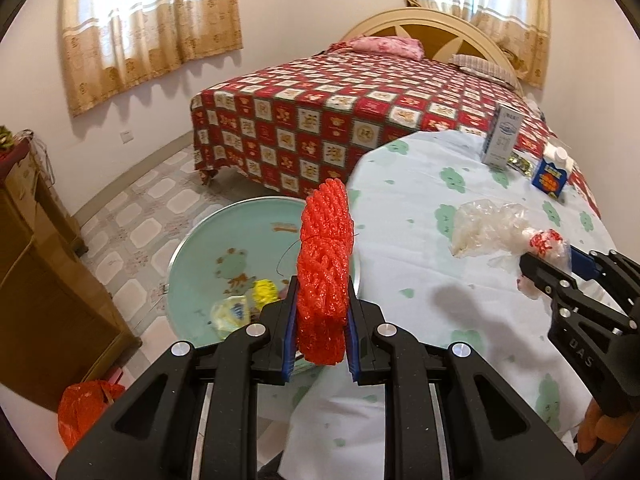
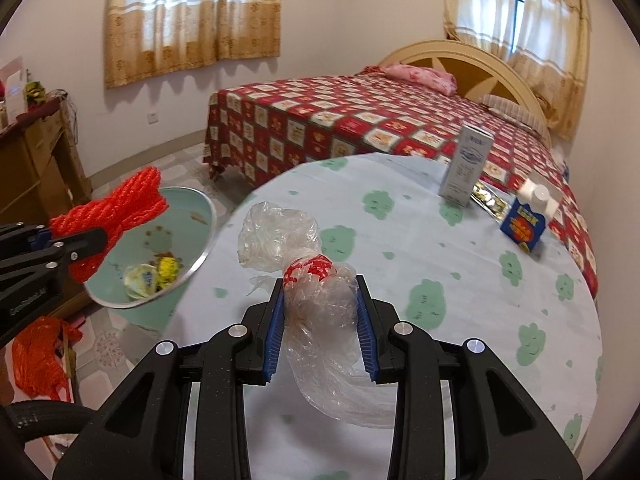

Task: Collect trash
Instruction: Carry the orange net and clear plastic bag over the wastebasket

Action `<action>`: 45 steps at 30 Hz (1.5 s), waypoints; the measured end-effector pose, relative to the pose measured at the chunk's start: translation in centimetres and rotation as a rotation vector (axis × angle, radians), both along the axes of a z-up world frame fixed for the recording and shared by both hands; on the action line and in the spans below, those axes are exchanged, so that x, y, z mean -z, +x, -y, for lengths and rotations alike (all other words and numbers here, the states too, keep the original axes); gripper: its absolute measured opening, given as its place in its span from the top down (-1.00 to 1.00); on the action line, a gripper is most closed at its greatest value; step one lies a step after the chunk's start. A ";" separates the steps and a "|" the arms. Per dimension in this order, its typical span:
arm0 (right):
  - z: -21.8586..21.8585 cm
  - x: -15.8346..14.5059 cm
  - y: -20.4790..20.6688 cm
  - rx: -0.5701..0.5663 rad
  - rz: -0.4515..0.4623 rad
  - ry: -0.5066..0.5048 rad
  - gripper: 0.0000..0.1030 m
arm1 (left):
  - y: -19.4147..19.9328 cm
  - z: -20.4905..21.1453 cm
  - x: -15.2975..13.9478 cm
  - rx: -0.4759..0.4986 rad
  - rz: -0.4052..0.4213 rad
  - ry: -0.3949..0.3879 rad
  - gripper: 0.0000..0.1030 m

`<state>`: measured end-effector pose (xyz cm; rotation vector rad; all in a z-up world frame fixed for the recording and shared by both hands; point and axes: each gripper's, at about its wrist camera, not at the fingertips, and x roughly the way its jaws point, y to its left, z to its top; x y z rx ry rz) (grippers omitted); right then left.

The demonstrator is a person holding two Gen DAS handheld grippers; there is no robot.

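My left gripper (image 1: 322, 320) is clamped, its blue pads pressing both sides of the red foam net (image 1: 325, 264), which stands upright between them. My right gripper (image 2: 320, 320) is likewise clamped, its jaws closed on the crumpled clear plastic bag (image 2: 316, 304). In the left wrist view, the right gripper (image 1: 548, 268) enters from the right, fingers pointing left.

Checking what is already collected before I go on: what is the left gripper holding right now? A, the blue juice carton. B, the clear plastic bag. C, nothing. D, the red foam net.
D: the left gripper is shut on the red foam net, near the basin.
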<state>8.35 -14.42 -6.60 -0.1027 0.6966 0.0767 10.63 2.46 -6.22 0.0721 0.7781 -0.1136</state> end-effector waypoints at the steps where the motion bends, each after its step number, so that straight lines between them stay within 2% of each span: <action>1: -0.4 -0.1 -0.1 -0.006 0.003 0.001 0.36 | 0.0 -0.5 0.0 -0.009 0.001 -0.004 0.63; 13: -7.2 -1.2 0.0 -0.120 0.029 0.000 0.36 | -0.2 -6.4 -0.4 -0.123 0.013 -0.021 0.63; 23: -11.0 -1.5 1.5 -0.172 0.026 0.012 0.36 | 0.4 -10.3 -0.5 -0.203 0.023 -0.041 0.63; 35: -14.0 -1.8 3.8 -0.206 0.034 0.020 0.35 | 2.0 -12.3 -0.3 -0.254 0.019 -0.046 0.63; 45: -15.0 -1.7 6.3 -0.190 0.029 0.032 0.35 | 3.9 -12.9 0.0 -0.274 0.014 -0.032 0.63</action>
